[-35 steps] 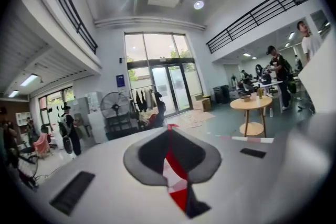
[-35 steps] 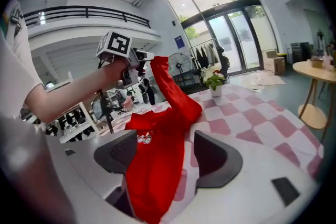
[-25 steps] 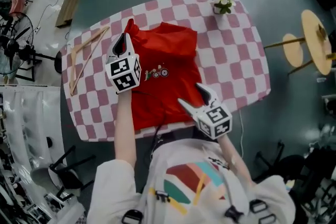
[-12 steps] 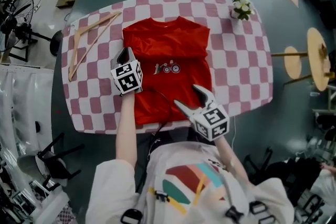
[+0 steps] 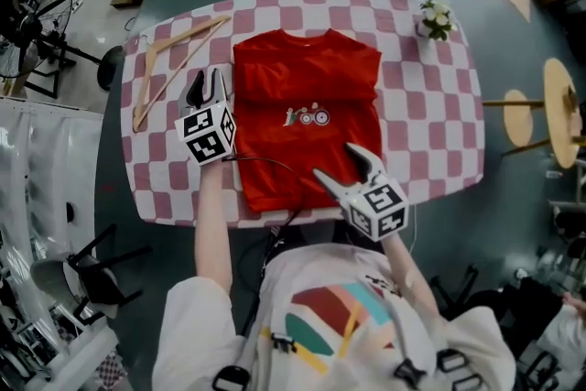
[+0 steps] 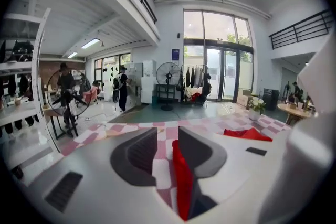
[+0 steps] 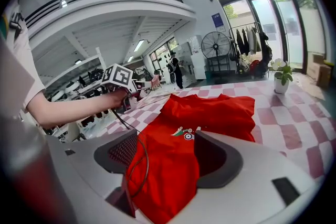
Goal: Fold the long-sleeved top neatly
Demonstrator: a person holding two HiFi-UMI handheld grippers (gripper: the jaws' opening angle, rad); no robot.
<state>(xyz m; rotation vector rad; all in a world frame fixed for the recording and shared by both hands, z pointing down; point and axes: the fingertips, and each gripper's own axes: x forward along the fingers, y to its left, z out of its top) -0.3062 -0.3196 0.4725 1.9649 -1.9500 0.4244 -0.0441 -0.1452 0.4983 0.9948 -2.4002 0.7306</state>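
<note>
The red long-sleeved top (image 5: 307,119) lies flat on the pink-and-white checked table (image 5: 426,124), collar at the far side, with no sleeve sticking out. My left gripper (image 5: 206,85) hovers over the checked cloth just left of the top's left edge. Its jaws have just been opening and now stand apart. In the left gripper view (image 6: 168,136) a strip of the red top (image 6: 181,181) shows along the right jaw's inner side, not pinched. My right gripper (image 5: 337,162) is open above the top's near hem, and red fabric (image 7: 168,165) lies under its jaws (image 7: 165,144).
A wooden hanger (image 5: 169,59) rests on the table's far left. A small potted plant (image 5: 435,16) stands at the far right corner. A black cable (image 5: 265,162) trails across the top's lower part. Round wooden stools (image 5: 563,96) stand on the floor to the right.
The left gripper held a raised bunch of red fabric at the top's far left. It has come back toward me, left of the top, with jaws parted, and the top lies flat. The right gripper stays by the hem.
</note>
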